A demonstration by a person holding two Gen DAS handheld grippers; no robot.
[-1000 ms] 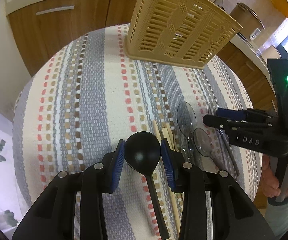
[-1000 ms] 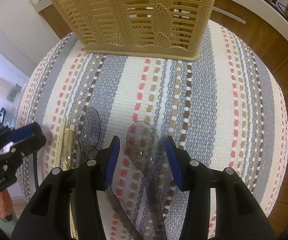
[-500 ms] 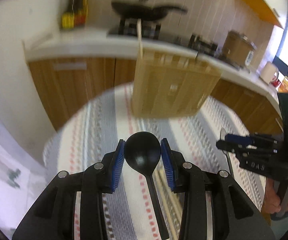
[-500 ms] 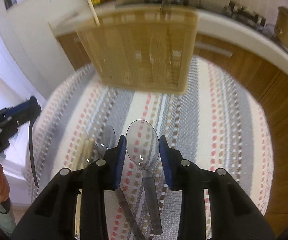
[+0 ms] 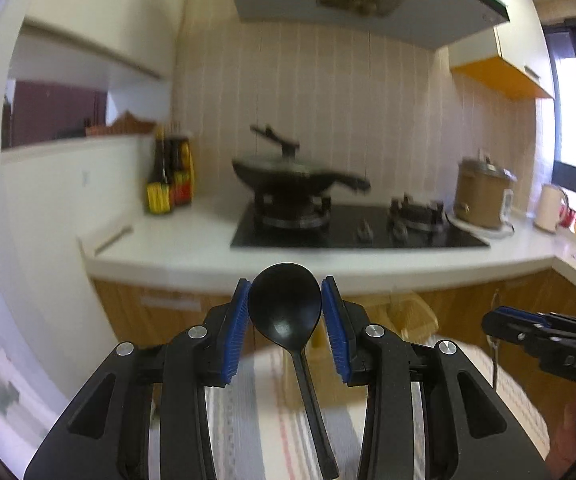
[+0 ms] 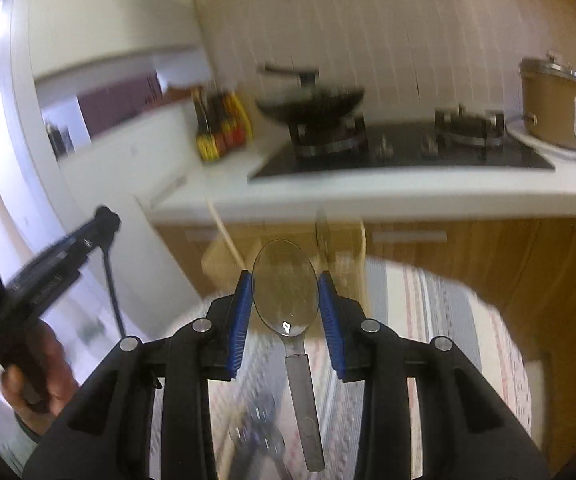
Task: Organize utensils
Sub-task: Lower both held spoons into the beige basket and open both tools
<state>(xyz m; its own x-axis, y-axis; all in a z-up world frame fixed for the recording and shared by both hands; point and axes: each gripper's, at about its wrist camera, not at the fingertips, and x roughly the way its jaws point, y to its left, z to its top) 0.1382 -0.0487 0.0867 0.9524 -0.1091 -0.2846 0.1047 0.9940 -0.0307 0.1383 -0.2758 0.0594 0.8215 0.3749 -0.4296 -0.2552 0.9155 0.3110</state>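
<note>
Left claw (image 5: 285, 314) pinches a black plastic spoon (image 5: 285, 308); right claw (image 6: 285, 305) pinches a clear plastic spoon (image 6: 285, 290), both above the striped woven cloth (image 6: 428, 320) on the counter.

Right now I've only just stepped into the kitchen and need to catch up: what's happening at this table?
A person is sorting utensils with a handheld gripper in each hand. The left gripper is clamped on a black spoon by its bowl, and the right gripper is clamped on a clear spoon the same way. Both spoons are held in the air above the striped tablecloth, with the beige utensil basket just ahead. Neither is in it yet.
</note>
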